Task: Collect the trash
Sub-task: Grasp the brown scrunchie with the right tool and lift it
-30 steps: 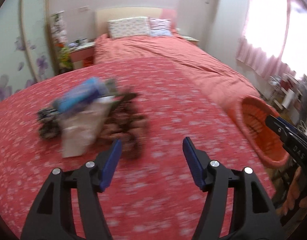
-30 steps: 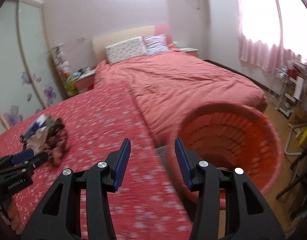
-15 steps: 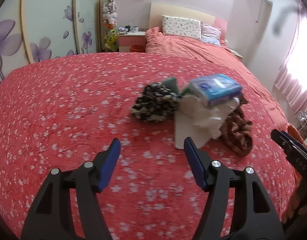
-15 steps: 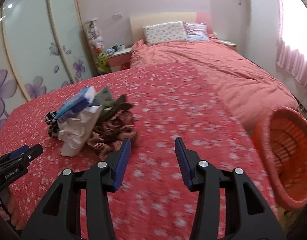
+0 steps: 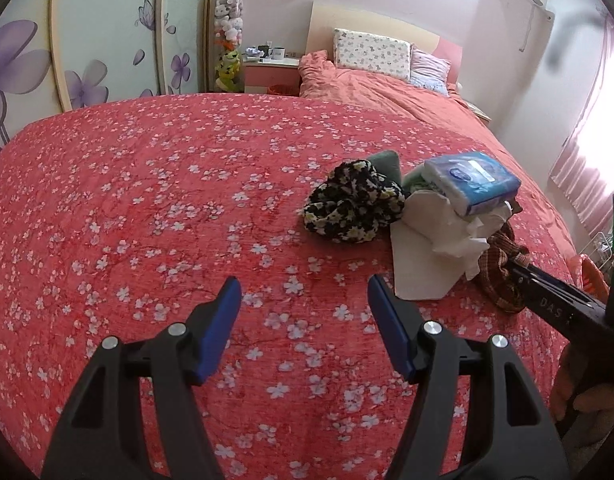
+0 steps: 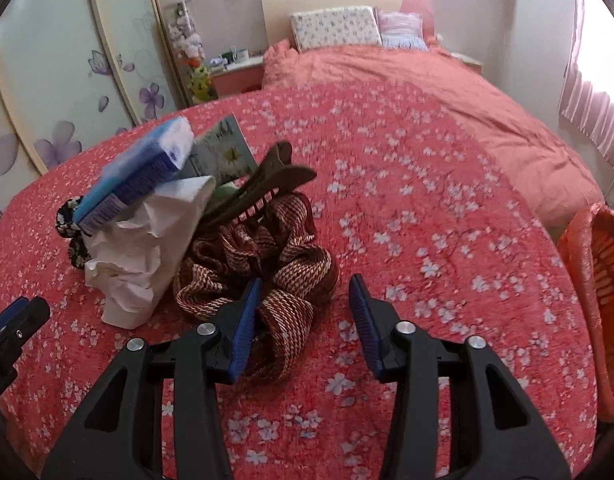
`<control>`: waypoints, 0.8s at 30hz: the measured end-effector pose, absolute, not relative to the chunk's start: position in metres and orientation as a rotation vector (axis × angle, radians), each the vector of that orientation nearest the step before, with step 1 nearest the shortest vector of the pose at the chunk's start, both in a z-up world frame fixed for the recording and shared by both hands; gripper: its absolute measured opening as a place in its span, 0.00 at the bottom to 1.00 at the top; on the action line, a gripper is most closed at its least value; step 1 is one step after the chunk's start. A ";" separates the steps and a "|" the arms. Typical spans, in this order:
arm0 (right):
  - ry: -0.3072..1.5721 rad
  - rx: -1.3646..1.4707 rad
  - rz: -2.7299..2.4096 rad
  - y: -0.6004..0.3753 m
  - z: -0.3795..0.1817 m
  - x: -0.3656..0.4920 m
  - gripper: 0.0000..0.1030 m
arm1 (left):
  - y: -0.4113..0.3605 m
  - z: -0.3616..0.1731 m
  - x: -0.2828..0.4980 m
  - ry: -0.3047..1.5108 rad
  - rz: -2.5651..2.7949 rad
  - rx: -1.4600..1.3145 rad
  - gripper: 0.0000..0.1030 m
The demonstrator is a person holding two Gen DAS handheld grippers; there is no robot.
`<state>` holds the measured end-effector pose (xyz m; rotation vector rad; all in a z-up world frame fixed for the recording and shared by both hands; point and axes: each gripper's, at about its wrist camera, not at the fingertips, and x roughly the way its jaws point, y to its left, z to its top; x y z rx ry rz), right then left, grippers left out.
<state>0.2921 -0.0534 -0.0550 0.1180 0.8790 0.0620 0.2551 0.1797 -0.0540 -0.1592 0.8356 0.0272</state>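
My left gripper [image 5: 304, 308] hangs over the red blanket with small white blossoms [image 5: 147, 200], jaws wide, nothing between them, only bare cloth below. The heap of rubbish lies ahead and to its right, near but apart.

The heap: a black scrunched cloth with yellow-white flowers [image 5: 353, 204] on the left side, a crumpled white paper bag [image 5: 427, 256] beside it and touching, and a blue-and-white pack of tissues [image 5: 473, 182] resting tilted on top of the paper. Behind the floral cloth a grey-green flat thing pokes up; I cannot tell what it is.

My right gripper [image 6: 305, 318] has just been closing its jaws, and they stand at a middling gap. A brown-and-cream woven scrunchie-like cloth [image 6: 267, 256] lies at the near edge of the heap; a fold of it sits just inside the left fingertip [image 6: 247, 312], but the right pad is clear of it, so nothing is gripped. A dark brown plastic claw hair clip [image 6: 267, 188] lies tilted across the top of that cloth, against the paper bag.

An orange plastic slatted basket [image 6: 595, 280] stands off the blanket's right edge, well apart from the heap. Beyond: a pink bed with two pillows [image 6: 335, 28].
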 end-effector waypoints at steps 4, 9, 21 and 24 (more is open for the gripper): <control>0.873 0.120 0.085 -0.052 -0.053 0.289 0.15 | 0.182 -0.055 0.259 0.835 0.024 -0.160 0.63; 0.820 0.116 0.149 -0.052 -0.043 0.272 0.13 | 0.176 -0.053 0.263 0.835 0.017 -0.154 0.63; 0.736 0.154 0.049 -0.105 -0.018 0.239 0.13 | 0.131 -0.036 0.266 0.817 -0.050 -0.131 0.63; 0.733 0.164 0.033 -0.116 -0.017 0.235 0.13 | 0.116 -0.031 0.271 0.801 -0.067 -0.111 0.63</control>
